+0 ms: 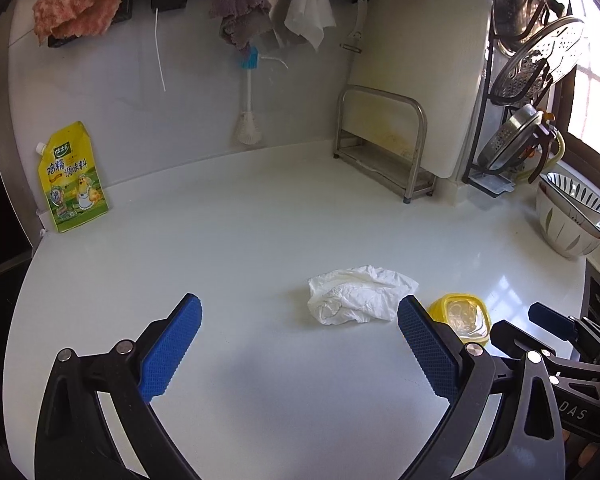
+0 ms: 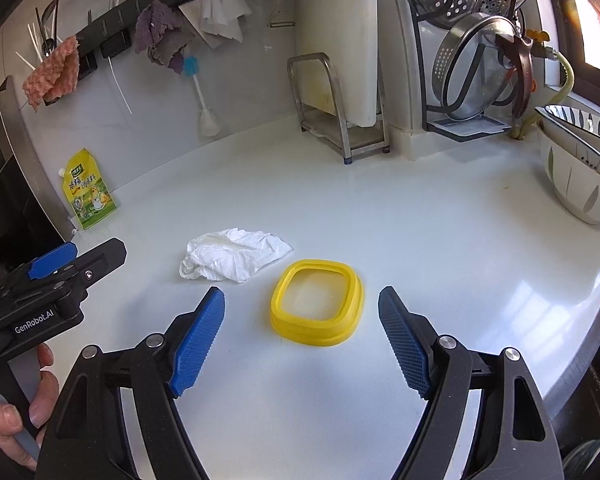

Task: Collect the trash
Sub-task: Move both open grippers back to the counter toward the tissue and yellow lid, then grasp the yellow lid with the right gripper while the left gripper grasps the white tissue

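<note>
A crumpled white tissue lies on the white counter, ahead and right of my left gripper, which is open and empty above the counter. The tissue also shows in the right wrist view. A small yellow-rimmed clear container sits just right of the tissue, directly ahead of my right gripper, which is open and empty. The container shows in the left wrist view behind my right fingertip. The left gripper body shows at the left of the right wrist view.
A yellow seasoning pouch leans on the back wall at left. A metal rack with a cutting board stands at the back. Stacked bowls and a dish rack with steel strainers are at right. Cloths and a brush hang on the wall.
</note>
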`<state>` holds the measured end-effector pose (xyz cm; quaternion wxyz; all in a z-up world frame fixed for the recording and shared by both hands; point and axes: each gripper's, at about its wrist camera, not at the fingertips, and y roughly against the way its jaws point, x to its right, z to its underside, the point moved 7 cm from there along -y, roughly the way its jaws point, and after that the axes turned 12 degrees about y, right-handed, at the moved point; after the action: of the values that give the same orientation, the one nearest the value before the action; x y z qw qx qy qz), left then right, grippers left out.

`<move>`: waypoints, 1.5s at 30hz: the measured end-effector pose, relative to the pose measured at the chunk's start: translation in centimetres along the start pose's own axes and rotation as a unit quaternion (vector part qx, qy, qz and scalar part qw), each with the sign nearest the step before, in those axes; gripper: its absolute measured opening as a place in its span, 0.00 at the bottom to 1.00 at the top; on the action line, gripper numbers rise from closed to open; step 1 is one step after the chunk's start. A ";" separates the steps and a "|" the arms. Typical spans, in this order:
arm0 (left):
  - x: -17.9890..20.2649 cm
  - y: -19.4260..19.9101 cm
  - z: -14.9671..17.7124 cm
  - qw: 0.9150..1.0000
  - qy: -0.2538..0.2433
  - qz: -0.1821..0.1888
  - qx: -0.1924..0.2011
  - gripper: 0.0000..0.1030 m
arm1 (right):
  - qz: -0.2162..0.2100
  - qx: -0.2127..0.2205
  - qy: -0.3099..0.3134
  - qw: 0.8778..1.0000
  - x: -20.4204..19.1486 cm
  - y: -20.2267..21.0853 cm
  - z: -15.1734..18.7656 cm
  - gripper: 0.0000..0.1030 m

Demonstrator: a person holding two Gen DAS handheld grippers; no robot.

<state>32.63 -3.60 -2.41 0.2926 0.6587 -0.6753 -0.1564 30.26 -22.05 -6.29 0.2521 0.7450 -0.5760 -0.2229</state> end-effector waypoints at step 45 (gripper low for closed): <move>-0.3 -3.4 0.7 0.999 0.013 -0.010 -0.039 0.94 | 0.022 -0.063 -0.006 0.998 3.0 -5.0 -0.6 0.64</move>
<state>34.95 -3.74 -5.06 0.3253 0.6557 -0.6579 -0.1770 35.04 -23.81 -9.15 0.2997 0.7133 -0.5787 -0.2579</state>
